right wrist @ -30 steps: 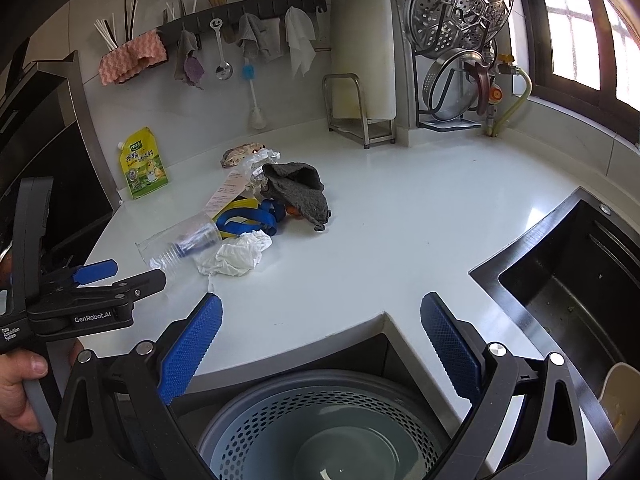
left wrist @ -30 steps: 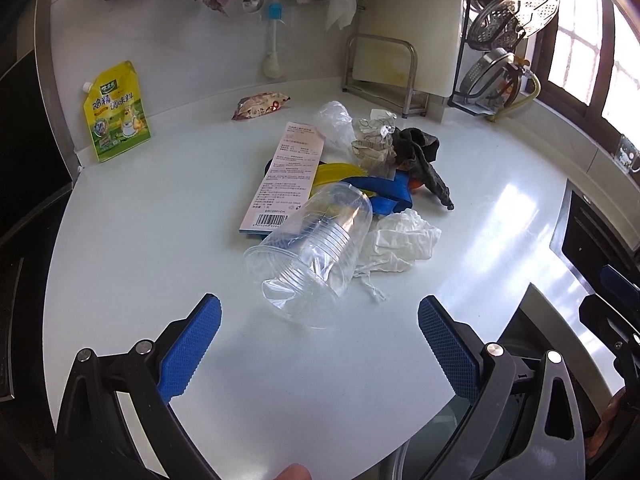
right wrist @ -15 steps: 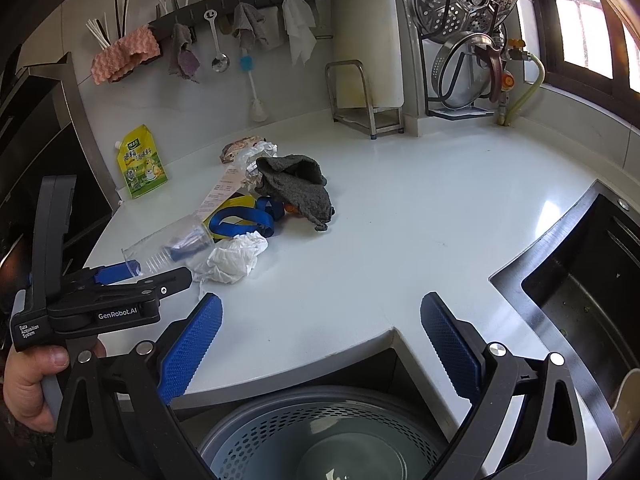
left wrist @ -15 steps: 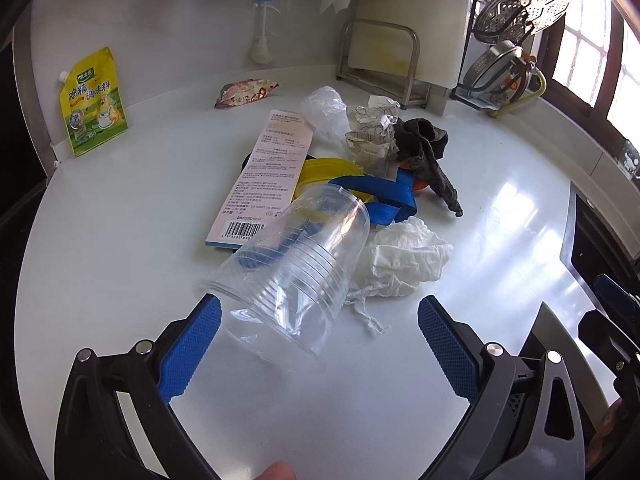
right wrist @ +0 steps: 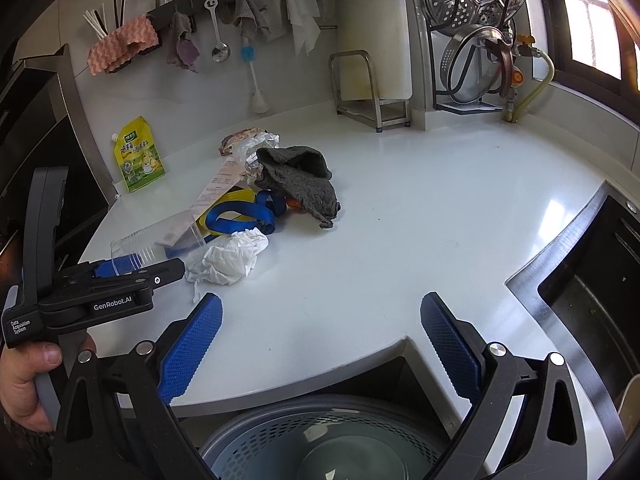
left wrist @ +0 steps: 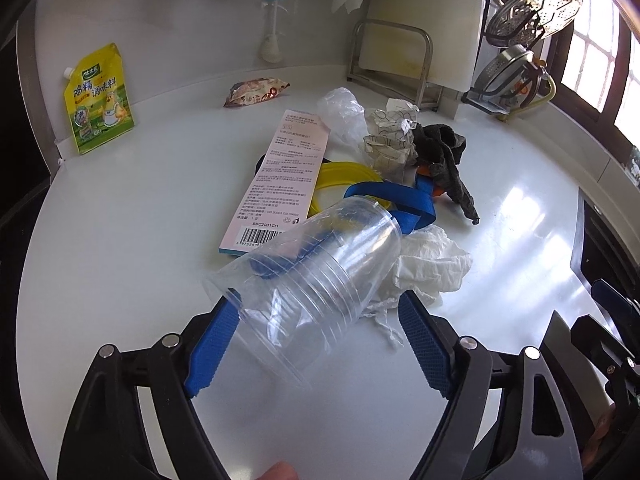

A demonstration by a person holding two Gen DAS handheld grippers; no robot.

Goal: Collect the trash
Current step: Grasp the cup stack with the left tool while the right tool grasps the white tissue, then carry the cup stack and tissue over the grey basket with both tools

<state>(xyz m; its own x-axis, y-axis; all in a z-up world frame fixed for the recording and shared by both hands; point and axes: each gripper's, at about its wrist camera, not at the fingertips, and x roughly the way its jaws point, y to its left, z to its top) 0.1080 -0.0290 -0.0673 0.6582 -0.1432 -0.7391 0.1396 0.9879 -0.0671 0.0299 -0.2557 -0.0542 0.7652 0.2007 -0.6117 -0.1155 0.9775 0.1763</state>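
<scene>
Left wrist view: the left tongs (left wrist: 320, 340) are closing around a clear ribbed plastic cup (left wrist: 312, 276) that lies on its side on the white counter (left wrist: 132, 248). The cup's wide mouth sits between the 2 blue pads (left wrist: 210, 352); the left pad looks to be at the rim, while the right pad stands apart from the wall, so the cup is bracketed but not yet pinched. Just beyond the cup lie a crumpled white tissue (left wrist: 432, 264), a blue strap (left wrist: 388, 200), a yellow ring-shaped lid (left wrist: 340, 176), a pink printed card with a barcode (left wrist: 284, 176), a dark grey cloth (left wrist: 444, 152), crumpled patterned paper (left wrist: 390, 136), a thin clear bag (left wrist: 344, 114) and a snack wrapper (left wrist: 256, 92).

In the right wrist view, the right tongs (right wrist: 320, 344) are spread wide and hold nothing, poised above a grey perforated bin (right wrist: 320, 432) below the counter edge.

The step in hand appears to be the first pickup, the cup. The next move calls for finishing the squeeze gently, since the thin wall will likely buckle or pop out, then lifting clear of the tissue and carrying the cup to the bin.
</scene>
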